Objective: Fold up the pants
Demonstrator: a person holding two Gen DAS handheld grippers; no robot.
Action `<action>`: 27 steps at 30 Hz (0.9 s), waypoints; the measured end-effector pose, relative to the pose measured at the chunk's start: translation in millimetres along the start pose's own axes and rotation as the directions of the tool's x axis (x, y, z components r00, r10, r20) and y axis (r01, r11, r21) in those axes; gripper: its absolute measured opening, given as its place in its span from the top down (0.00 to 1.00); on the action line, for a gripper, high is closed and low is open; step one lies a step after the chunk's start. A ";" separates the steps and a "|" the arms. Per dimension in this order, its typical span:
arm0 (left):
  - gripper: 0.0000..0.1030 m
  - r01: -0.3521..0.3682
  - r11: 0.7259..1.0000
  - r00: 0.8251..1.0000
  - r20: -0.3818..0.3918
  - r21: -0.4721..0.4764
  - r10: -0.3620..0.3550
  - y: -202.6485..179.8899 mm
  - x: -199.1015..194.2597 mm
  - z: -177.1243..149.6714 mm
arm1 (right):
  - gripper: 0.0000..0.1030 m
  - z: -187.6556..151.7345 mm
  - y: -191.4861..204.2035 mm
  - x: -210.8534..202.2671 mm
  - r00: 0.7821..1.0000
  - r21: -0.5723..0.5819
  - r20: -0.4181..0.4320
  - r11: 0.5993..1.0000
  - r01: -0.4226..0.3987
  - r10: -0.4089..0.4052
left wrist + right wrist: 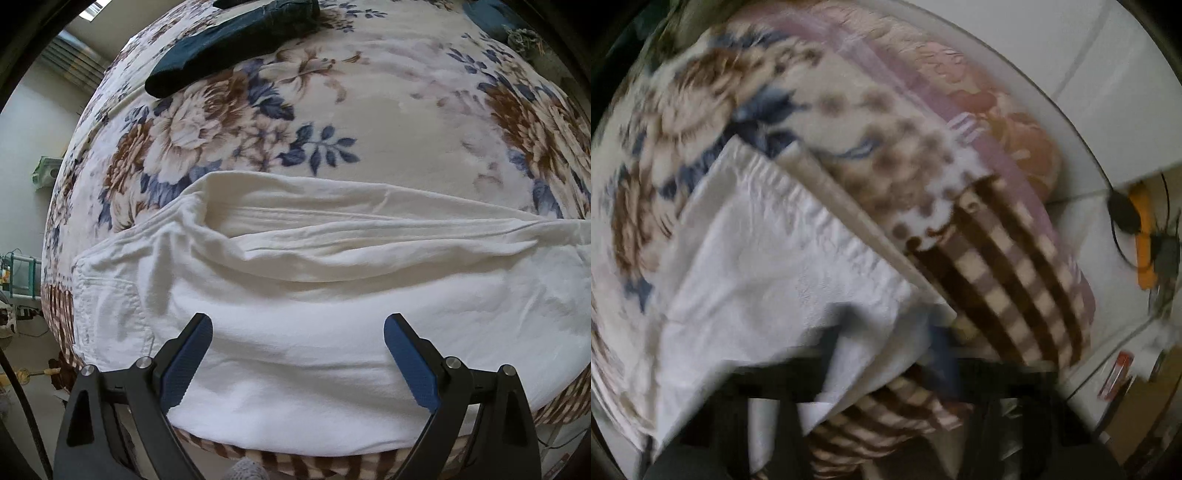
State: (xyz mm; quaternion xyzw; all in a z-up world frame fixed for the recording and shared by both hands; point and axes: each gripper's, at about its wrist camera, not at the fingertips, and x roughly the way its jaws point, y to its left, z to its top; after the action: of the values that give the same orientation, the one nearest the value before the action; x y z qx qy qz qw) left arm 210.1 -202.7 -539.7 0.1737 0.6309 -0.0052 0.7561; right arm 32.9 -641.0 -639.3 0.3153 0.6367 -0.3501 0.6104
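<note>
White pants [314, 295] lie across the near edge of a bed covered with a floral blanket [388, 110]. One leg is folded over the other, with the waist and a back pocket at the left. My left gripper [298, 332] is open just above the pants, its blue-padded fingers [184, 362] spread wide and holding nothing. In the blurred right wrist view the pants' hem end [768, 266] lies on the blanket. My right gripper [886, 332] sits over the hem corner, and white cloth lies between its blurred fingers; whether it grips the cloth is unclear.
Dark folded garments [229, 40] lie at the far side of the bed, another dark item [491, 18] at the far right. The blanket's checked border [1004, 288] hangs over the bed edge. An orange object and cables [1145, 240] lie on the floor beside the bed.
</note>
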 end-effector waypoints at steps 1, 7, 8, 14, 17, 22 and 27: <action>0.08 -0.001 1.000 1.000 0.005 0.004 0.001 -2.2 -1.5 -0.2 | 0.94 -3.9 3.6 -5.0 0.999 -0.037 0.033 0.999 0.020 -0.018; 0.08 -0.021 1.000 1.000 0.007 0.012 0.021 0.5 -2.3 -6.6 | 0.96 -36.9 -14.6 -41.8 0.980 0.001 0.174 0.995 0.098 -0.096; 0.08 -0.022 1.000 1.000 0.001 0.002 0.022 3.9 -0.9 -7.7 | 0.96 -38.7 -17.5 -35.9 0.986 -0.001 0.137 0.995 0.101 -0.100; 0.08 -0.027 0.998 0.999 -0.039 -0.059 0.025 30.9 7.0 -15.3 | 0.77 -38.2 4.1 -22.8 0.993 -0.084 -0.042 0.991 0.103 -0.107; 0.08 -0.026 0.995 0.999 -0.045 -0.094 0.022 50.9 7.6 -15.4 | 0.53 -41.2 37.9 -65.8 0.996 -0.171 0.052 0.982 0.082 -0.074; 0.08 -0.027 0.989 0.998 -0.055 -0.146 0.019 76.9 12.0 -3.3 | 0.41 -56.8 163.4 -86.8 0.998 -0.582 -0.009 0.811 -0.062 0.070; 0.08 0.132 0.938 0.978 -0.111 -0.322 -0.176 105.4 37.9 19.2 | 0.41 -87.8 277.4 -36.6 0.994 -0.885 0.075 0.454 0.103 -0.079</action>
State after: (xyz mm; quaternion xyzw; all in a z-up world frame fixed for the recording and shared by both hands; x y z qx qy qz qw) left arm 260.0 -100.8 -546.2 0.0018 0.6863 0.0475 0.7257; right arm 216.0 -412.8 -618.9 -0.0864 0.7347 -0.0038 0.6729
